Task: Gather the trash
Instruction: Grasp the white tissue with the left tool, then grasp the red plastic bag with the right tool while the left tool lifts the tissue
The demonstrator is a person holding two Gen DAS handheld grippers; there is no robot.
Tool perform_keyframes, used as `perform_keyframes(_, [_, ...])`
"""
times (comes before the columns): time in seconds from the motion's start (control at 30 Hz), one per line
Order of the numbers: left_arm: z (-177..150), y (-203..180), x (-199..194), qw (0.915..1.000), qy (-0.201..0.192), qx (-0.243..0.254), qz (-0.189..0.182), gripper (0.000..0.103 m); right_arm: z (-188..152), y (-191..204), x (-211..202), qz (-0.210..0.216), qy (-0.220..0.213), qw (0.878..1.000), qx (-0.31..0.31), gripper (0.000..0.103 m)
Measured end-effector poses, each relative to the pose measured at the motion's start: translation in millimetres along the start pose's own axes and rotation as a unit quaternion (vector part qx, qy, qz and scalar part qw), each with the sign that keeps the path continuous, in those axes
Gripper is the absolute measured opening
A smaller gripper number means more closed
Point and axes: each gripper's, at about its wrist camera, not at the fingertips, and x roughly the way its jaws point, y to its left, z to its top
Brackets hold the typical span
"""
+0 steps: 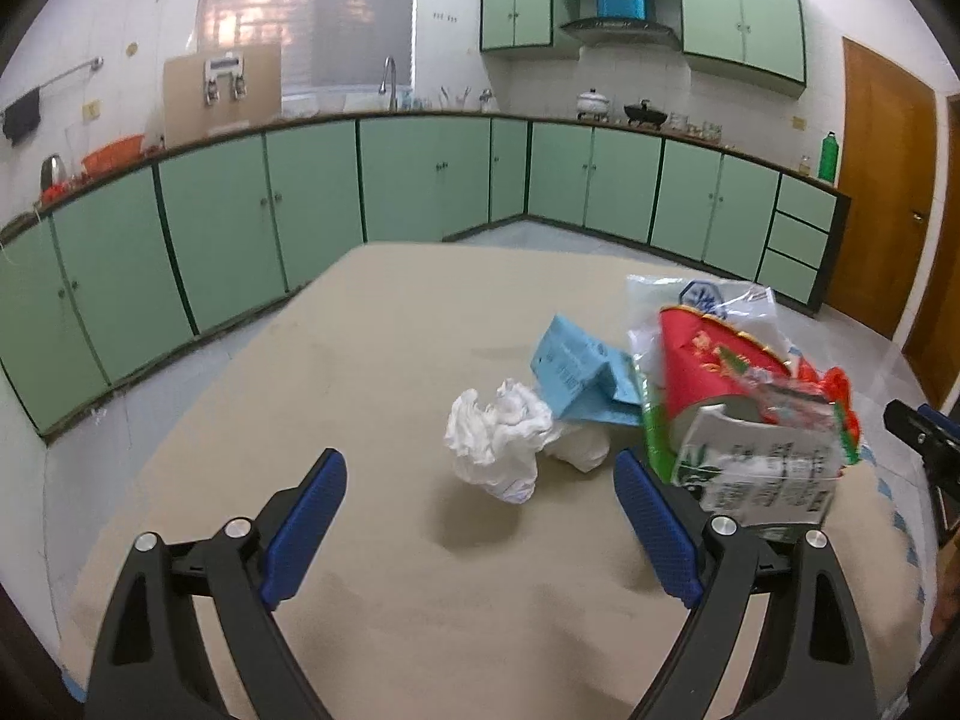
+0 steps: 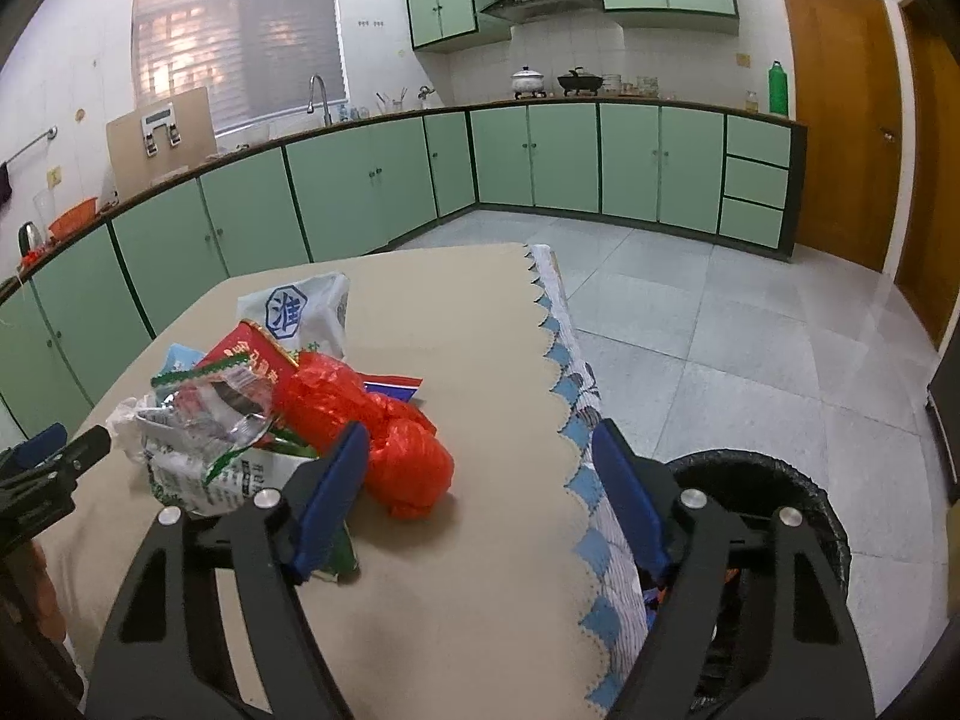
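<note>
The table [image 1: 372,360] carries a heap of trash near its right edge, and a black-lined bin [image 2: 798,498] stands on the floor just beside that edge. In the heap lie a red box [image 1: 696,372], a milk carton [image 1: 762,474], a blue packet [image 1: 576,372], a red bag [image 2: 384,438] and crumpled tissue [image 1: 498,438]. The left gripper [image 1: 480,534] and right gripper [image 2: 480,498] both hang with tongs apart and empty, so the collecting seems barely begun; the next move is probably to close on one piece and carry it to the bin.
</note>
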Motion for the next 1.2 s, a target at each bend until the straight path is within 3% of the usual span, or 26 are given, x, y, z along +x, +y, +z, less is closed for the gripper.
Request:
perform_keyframes(0.13, [-1.1, -0.1, 15.7, 0.9999, 0.012, -0.006, 0.000, 0.088, 1.6, -1.0, 7.8, -0.001, 0.004, 1.000, -0.007, 0.068])
perform_keyframes(0.3, [1.8, -0.2, 26.7, 0.9996, 0.021, -0.008, -0.014, 0.076, 2.0, -2.5, 14.9, 0.007, 0.013, 1.000, -0.016, 0.061])
perform_keyframes(0.4, [0.9, -1.5, 30.6, 0.9993, 0.027, -0.009, -0.025, 0.065, 1.7, -1.9, 19.4, 0.013, 0.020, 0.999, -0.022, 0.057])
perform_keyframes(0.57, [-2.6, -2.1, 35.3, 0.9986, 0.039, -0.012, -0.034, 0.037, 1.9, 0.2, 21.0, 0.032, 0.025, 0.999, -0.022, 0.055])
perform_keyframes(0.83, [-4.6, 4.3, 24.9, 0.9994, 0.024, -0.019, -0.018, 0.015, -0.4, 6.7, 15.0, 0.055, 0.028, 0.998, -0.026, 0.053])
perform_keyframes(1.1, [-14.3, -0.6, 15.4, 0.9993, 0.029, -0.019, -0.013, 0.012, -0.6, 10.3, 10.8, 0.068, 0.030, 0.997, -0.027, 0.051])
perform_keyframes(1.2, [-15.2, -0.7, 19.8, 0.9987, 0.041, -0.024, -0.017, 0.016, 0.0, 13.5, 15.6, 0.068, 0.039, 0.996, -0.033, 0.050])
